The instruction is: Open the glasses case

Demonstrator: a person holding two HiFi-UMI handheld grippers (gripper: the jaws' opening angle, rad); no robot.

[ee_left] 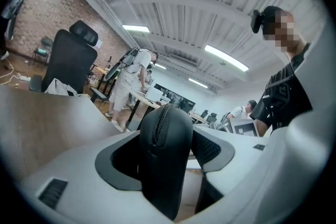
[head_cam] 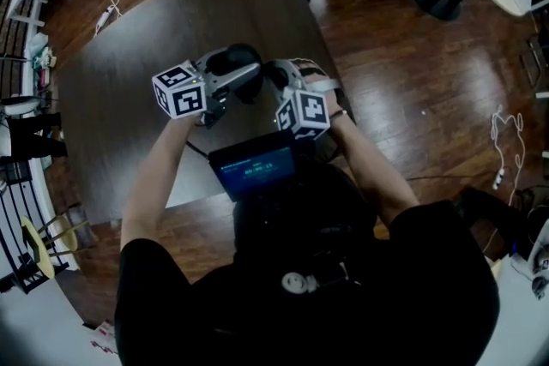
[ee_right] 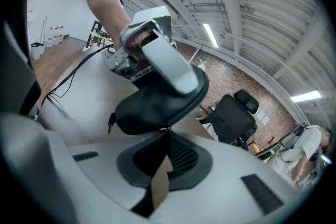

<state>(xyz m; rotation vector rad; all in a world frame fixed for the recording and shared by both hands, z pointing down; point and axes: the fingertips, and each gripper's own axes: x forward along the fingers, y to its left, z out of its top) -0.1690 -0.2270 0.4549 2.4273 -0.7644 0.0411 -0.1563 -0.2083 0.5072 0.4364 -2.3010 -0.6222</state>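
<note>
Currently the glasses case (head_cam: 233,63) is held in the air above the table (head_cam: 129,107), between the two tools and clear of the surface. The left hand-held gripper (ee_left: 170,147) stands wide, with the case upright between its pads and clamped across its body. The zip running over the top edge looks fully closed. The right hand-held gripper (ee_right: 168,134) has its tips together at the case's lower rim (whether they pinch a zip tab or only the seam cannot be made out).

Judged risks:
- A pull from the right side against a smooth, rounded shell could twist the case out of the left clamp and drop it to the table.
- A closed tip hold on so thin an edge may slip off, leaving the zip unmoved.
- Clamping across both halves may hold the lid shut.
</note>
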